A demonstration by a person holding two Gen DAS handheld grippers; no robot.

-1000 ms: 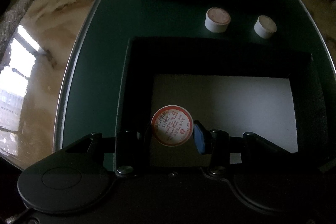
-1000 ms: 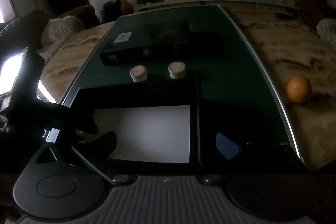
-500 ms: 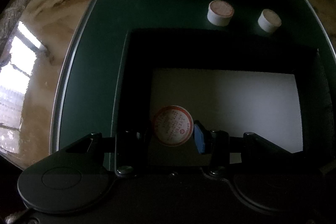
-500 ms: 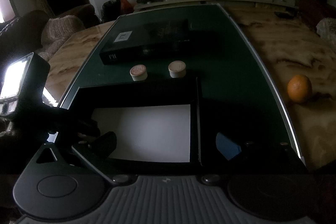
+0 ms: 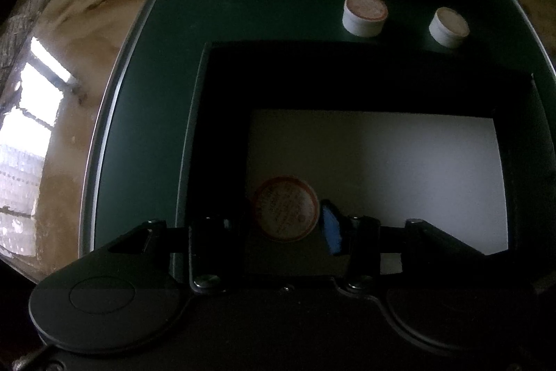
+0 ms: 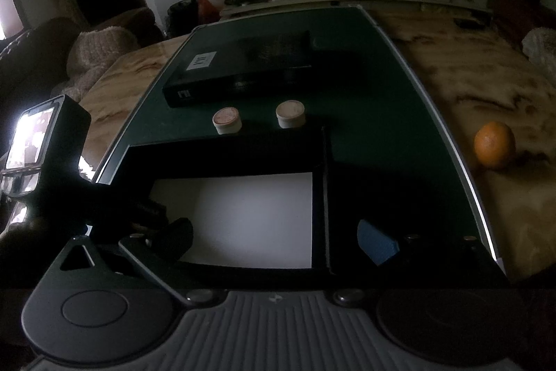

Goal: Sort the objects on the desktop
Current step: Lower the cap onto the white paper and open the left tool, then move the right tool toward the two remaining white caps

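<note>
Three round capsules: one [image 5: 286, 208] clamped in left hand-held gripper [image 5: 278, 225] over black box [image 5: 347, 75]; two [image 5: 365, 13] on green worktop [image 5: 156, 93]; right hand-held gripper [image 6: 278, 239] spread wide, empty

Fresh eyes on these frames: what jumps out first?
The left claw holds a round red-printed tub low over the white floor of the black box. Two more tubs stand on the green mat just past the box. An orange sits alone on the marble at the right.
</note>
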